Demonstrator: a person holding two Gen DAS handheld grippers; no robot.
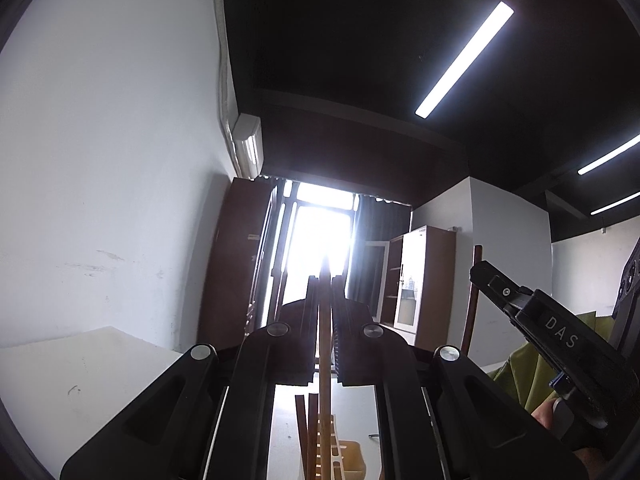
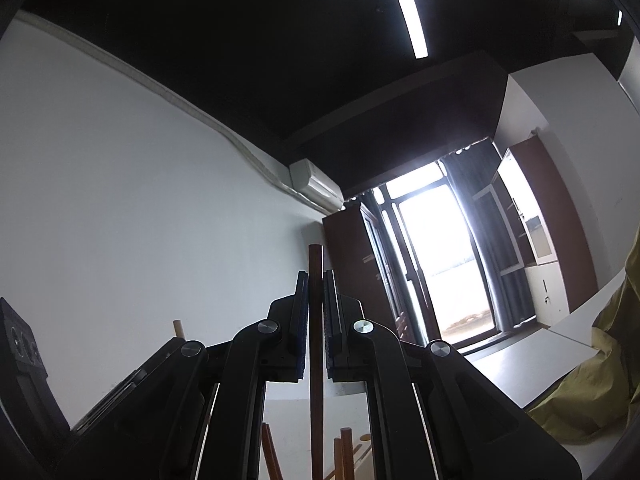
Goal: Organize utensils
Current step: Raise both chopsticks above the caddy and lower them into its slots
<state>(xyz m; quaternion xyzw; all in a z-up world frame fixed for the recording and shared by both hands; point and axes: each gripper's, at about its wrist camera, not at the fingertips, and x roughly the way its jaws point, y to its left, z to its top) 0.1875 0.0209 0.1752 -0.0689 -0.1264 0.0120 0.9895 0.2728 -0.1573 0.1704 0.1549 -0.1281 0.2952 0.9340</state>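
In the left wrist view my left gripper is shut on a thin light wooden utensil handle that stands upright between the jaws. Under it I see a slotted wooden spatula and dark wooden sticks. At the right edge, my right gripper clamps a dark brown handle. In the right wrist view my right gripper is shut on that dark brown wooden handle, also upright. Several more wooden handles show below. My left gripper sits at lower left with a light handle tip poking up.
A white table runs under both grippers, against a white wall. An olive-green cloth lies on the right. A person's hand holds the right gripper. Cabinets and a bright window stand far behind.
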